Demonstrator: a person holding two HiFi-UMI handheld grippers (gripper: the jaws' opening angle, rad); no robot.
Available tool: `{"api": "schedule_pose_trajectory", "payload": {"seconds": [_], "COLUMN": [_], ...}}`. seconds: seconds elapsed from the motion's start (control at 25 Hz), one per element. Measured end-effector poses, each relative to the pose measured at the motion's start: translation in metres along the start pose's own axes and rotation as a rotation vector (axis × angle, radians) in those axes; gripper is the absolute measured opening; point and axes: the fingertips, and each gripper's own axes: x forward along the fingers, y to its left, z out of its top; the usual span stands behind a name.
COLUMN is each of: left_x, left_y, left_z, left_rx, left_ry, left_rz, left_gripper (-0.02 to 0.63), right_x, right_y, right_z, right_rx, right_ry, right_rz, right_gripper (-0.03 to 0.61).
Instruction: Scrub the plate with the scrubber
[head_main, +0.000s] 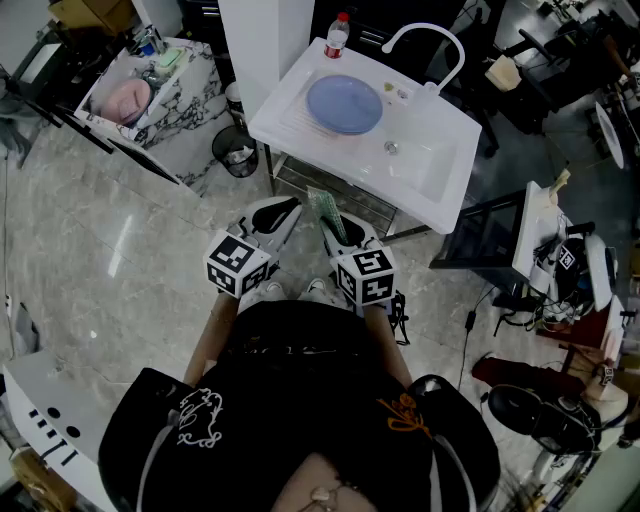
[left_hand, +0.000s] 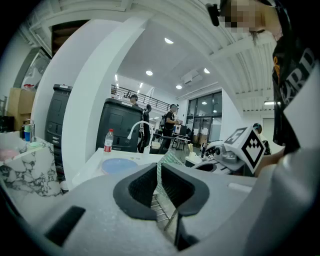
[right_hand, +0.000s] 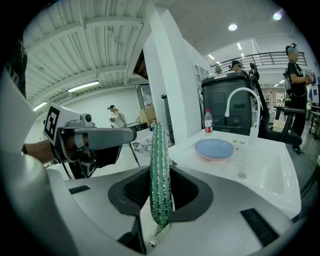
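A blue plate (head_main: 344, 104) lies on the left part of the white sink (head_main: 440, 190), well ahead of both grippers. My right gripper (head_main: 335, 232) is shut on a green mesh scrubber (head_main: 322, 210), which stands upright between its pads (right_hand: 160, 175). The plate (right_hand: 214, 148) shows beyond it to the right. My left gripper (head_main: 283, 213) is beside the right one, close to my body, shut with nothing held (left_hand: 159, 182). Through its narrow gap I see the scrubber (left_hand: 167, 159), and the plate (left_hand: 119, 165) lies farther off.
A curved white faucet (head_main: 430, 45) and a red-capped bottle (head_main: 338, 35) stand at the sink's back. A black bin (head_main: 236, 150) sits left of the sink, beside a marble-patterned cart (head_main: 190, 110). A cluttered stand (head_main: 545, 240) is to the right. People stand far behind.
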Motion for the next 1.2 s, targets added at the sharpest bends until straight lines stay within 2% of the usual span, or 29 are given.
{"api": "schedule_pose_trajectory", "payload": {"seconds": [0.24,0.52,0.84,1.2], "left_x": [0.004,0.011,0.037,0.075], "left_y": [0.001,0.001,-0.007,-0.031], "left_z": [-0.001,-0.002,0.000,-0.003], "left_rx": [0.001,-0.002,-0.013,-0.002], "left_ry": [-0.003,0.007,0.018,0.015], "left_rz": [-0.020,-0.027,-0.013,0.011], "left_gripper": [0.021,0.021,0.021,0.021], "right_x": [0.003,-0.002,-0.010,-0.026], "right_y": [-0.008,-0.022,-0.051,-0.091], "right_z": [0.000,0.001,-0.012,-0.025], "right_rx": [0.010,0.072,0.070,0.081], "right_ry": [-0.001,-0.034,0.006,0.007], "right_rz": [-0.023,-0.048,-0.058,-0.026], "right_gripper": [0.092,0.092,0.092,0.092]}}
